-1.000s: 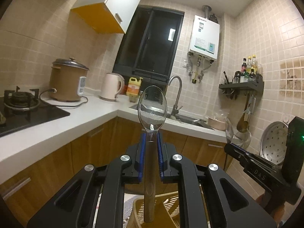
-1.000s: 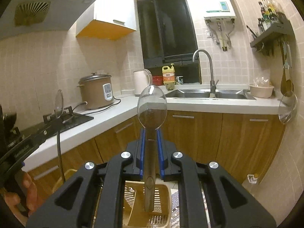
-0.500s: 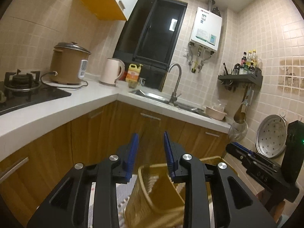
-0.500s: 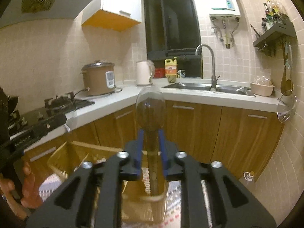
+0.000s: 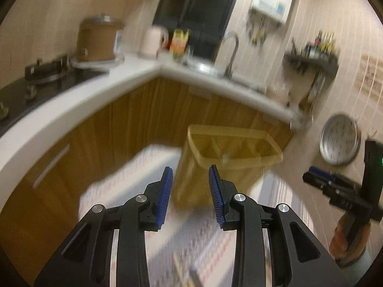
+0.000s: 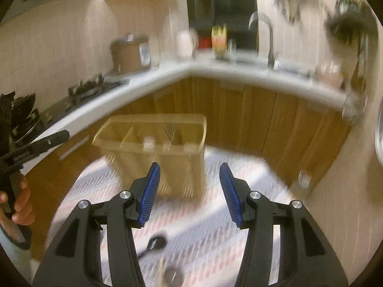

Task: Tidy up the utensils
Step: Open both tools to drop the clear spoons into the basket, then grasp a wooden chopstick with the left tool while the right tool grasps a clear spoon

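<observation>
left gripper [image 5: 190, 186]: we hold it agape, empty; caddy [image 5: 229, 157] dead ahead.
right gripper [image 6: 189, 186]: agape, empty; utensils [image 6: 155, 242] below it, nearer.

You are looking at two warm, yellowish indoor frames, moderately bright, with the dark window [image 5: 198, 7] adding no light. Motion blur smears nearly everything: the countertop [image 5: 100, 91], the faucet [image 6: 265, 35] and the beige utensil basket [image 6: 153, 143] are soft and streaked. Only your left gripper [image 5: 190, 191] and right gripper [image 6: 189, 189] stay sharp. Fisheye distortion bows the counter edge, and black vignetting rings the corners.
</observation>
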`<action>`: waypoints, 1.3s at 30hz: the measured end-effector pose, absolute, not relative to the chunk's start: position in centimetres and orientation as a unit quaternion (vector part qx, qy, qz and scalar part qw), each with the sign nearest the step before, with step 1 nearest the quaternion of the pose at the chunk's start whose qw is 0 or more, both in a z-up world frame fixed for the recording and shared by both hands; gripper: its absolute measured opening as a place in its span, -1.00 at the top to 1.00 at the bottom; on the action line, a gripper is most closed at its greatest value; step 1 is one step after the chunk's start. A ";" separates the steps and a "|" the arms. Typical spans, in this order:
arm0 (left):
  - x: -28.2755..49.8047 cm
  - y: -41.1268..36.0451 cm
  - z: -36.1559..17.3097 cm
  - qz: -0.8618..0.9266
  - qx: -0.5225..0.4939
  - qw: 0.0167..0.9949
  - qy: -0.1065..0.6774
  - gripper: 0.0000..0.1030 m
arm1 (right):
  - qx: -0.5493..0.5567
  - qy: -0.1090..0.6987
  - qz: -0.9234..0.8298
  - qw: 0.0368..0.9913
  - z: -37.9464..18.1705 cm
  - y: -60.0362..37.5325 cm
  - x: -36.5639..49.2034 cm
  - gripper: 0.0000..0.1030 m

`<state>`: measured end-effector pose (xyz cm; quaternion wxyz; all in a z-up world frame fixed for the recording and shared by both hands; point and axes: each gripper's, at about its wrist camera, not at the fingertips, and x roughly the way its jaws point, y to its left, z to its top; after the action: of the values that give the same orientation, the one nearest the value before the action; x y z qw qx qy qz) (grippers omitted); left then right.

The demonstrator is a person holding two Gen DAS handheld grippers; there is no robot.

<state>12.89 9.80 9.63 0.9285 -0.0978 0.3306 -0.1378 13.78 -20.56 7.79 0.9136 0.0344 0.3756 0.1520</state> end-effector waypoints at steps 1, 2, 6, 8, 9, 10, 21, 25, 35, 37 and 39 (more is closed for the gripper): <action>12.6 9.8 9.1 -0.140 -0.094 0.919 0.356 0.42 | 0.039 0.403 0.158 0.900 7.3 -20.7 13.7 0.06; 12.3 9.9 8.6 -0.147 -0.093 0.910 0.375 0.42 | 0.043 0.434 0.162 0.885 6.6 -20.8 13.6 0.06; 10.9 9.7 5.0 -0.176 -0.082 0.872 0.449 0.41 | 0.062 0.529 0.181 0.827 2.6 -21.0 12.4 0.06; 10.6 9.5 2.4 -0.171 -0.065 0.856 0.484 0.41 | 0.052 0.556 0.173 0.811 0.5 -20.8 11.5 0.06; 10.6 9.6 1.3 -0.167 -0.064 0.849 0.497 0.41 | 0.045 0.564 0.170 0.806 -0.3 -20.7 11.0 0.06; 10.6 9.5 0.4 -0.167 -0.066 0.842 0.509 0.43 | 0.040 0.574 0.169 0.800 -1.2 -20.6 10.5 0.06; 11.7 8.3 -3.7 -0.141 -0.046 0.825 0.545 0.60 | 0.022 0.638 0.175 0.749 -5.6 -18.8 8.5 0.40; 11.9 8.5 -3.6 -0.143 -0.051 0.823 0.547 0.61 | -0.002 0.634 0.170 0.754 -6.1 -17.4 8.2 0.55; 11.9 7.5 -3.9 -0.129 -0.010 0.827 0.547 0.64 | -0.055 0.627 0.149 0.762 -6.8 -14.1 8.7 0.77; 11.5 6.7 -3.8 -0.119 0.021 0.830 0.544 0.64 | -0.064 0.625 0.148 0.763 -6.9 -13.7 8.4 0.78; 11.1 5.7 -3.9 -0.109 0.053 0.833 0.539 0.67 | -0.072 0.622 0.147 0.766 -6.8 -13.4 8.1 0.80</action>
<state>11.12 5.71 -3.89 0.8333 0.0534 0.5393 -0.1090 8.08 -13.37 -6.81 0.7659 -0.0725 0.6218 0.1466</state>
